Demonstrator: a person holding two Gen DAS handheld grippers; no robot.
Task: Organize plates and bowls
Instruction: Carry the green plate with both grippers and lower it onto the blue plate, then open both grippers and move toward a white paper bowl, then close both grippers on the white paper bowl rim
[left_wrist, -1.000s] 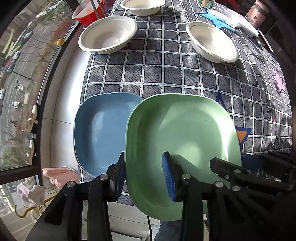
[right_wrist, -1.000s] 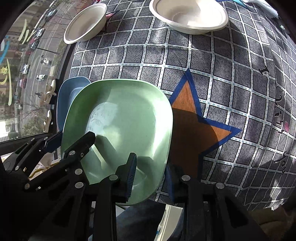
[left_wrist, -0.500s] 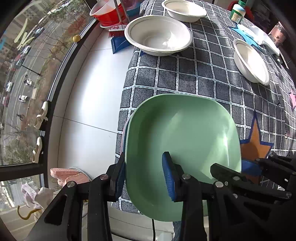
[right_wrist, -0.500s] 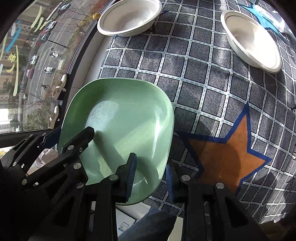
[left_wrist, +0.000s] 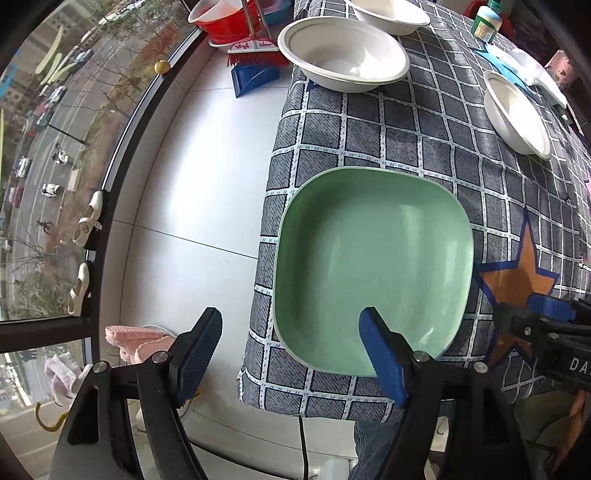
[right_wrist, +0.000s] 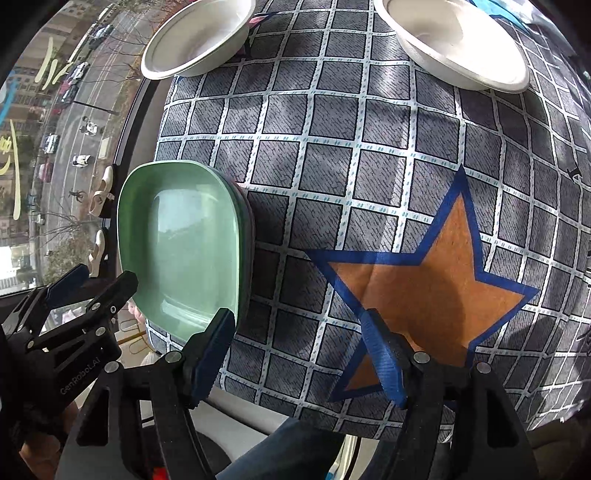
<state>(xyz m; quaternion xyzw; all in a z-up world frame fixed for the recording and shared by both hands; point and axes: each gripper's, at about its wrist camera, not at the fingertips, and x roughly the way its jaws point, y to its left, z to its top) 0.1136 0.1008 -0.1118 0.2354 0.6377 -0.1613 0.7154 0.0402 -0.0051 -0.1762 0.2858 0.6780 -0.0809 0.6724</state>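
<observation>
Green plate (left_wrist: 373, 266) lies on the checked cloth (left_wrist: 406, 140); both grippers, left (left_wrist: 291, 354) and right (right_wrist: 301, 354), have just sprung apart, holding nothing.

your left gripper (left_wrist: 291, 354) and right gripper (right_wrist: 299, 354): black frames, silver screws, ribbed blue pads; you wear what looks like denim.
</observation>
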